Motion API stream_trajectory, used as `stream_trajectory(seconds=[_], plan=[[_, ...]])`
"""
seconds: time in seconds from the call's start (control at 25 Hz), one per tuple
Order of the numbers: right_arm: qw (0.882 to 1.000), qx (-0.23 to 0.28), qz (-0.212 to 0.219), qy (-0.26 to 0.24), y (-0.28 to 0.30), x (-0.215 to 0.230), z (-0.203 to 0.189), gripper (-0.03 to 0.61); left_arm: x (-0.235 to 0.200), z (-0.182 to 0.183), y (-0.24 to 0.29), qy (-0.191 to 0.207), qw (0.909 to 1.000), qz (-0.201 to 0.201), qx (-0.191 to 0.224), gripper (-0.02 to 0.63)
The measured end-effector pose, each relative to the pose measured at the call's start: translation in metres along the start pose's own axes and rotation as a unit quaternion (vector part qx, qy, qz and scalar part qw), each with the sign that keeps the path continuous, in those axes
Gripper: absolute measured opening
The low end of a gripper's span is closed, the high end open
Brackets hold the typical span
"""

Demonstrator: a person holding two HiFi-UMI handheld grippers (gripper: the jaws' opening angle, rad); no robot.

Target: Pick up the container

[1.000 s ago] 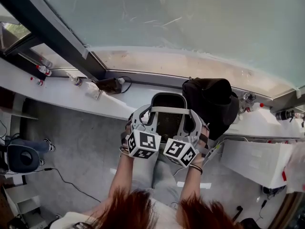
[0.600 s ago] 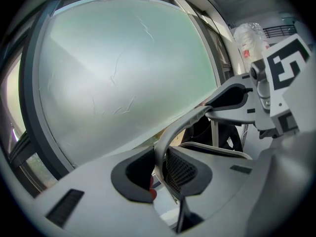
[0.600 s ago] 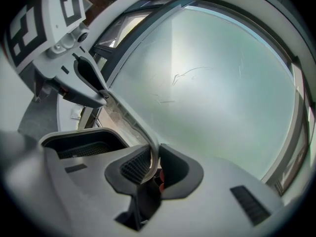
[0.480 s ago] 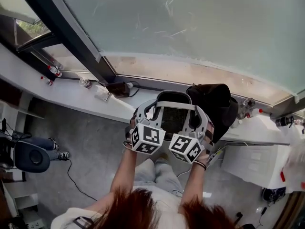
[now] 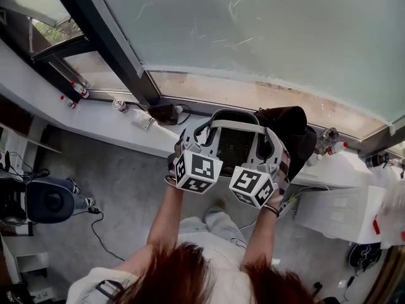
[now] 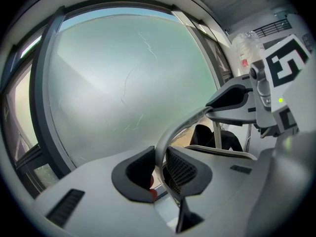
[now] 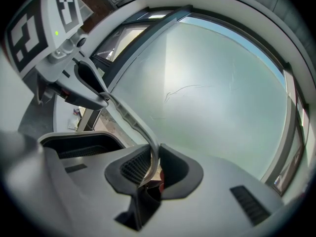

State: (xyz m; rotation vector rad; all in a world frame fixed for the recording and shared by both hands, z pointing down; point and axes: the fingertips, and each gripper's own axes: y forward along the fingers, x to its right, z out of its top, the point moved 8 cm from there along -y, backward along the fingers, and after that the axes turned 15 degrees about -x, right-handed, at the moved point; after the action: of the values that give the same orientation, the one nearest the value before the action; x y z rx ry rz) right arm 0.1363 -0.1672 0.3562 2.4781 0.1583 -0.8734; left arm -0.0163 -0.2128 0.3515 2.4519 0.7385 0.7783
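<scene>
Straight ahead, the window glass (image 5: 266, 37) closes off the far side, and its dark frame post (image 5: 104, 40) slants down at the far left. The black bag (image 5: 294, 132) sits just beside the container (image 5: 234, 147) on the right, so I see no gap there. Left of it on the white ledge (image 5: 82, 118), a black adapter (image 5: 166, 113) and a small bottle (image 5: 118, 105) stand in the way. Nearer me, the grey floor (image 5: 130, 182) on the left is open.

Two tools (image 6: 158, 169) (image 7: 154, 171), one container (image 5: 235, 145), one black bag (image 5: 290, 132)
</scene>
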Motion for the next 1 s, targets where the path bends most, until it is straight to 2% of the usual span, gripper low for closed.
stream_trajectory(seconds=[0.6,1.0], plan=[[0.999,0.030,-0.028,0.005,-0.092,0.001,0.008,0.071,0.009,-0.008,-0.088,0.007,0.9988,0.015,0.045,0.075],[0.998,0.054,-0.036,0.001,-0.167,-0.013,0.004,0.071,0.026,-0.034,-0.163,-0.016,0.9974,0.029,0.063,0.075]])
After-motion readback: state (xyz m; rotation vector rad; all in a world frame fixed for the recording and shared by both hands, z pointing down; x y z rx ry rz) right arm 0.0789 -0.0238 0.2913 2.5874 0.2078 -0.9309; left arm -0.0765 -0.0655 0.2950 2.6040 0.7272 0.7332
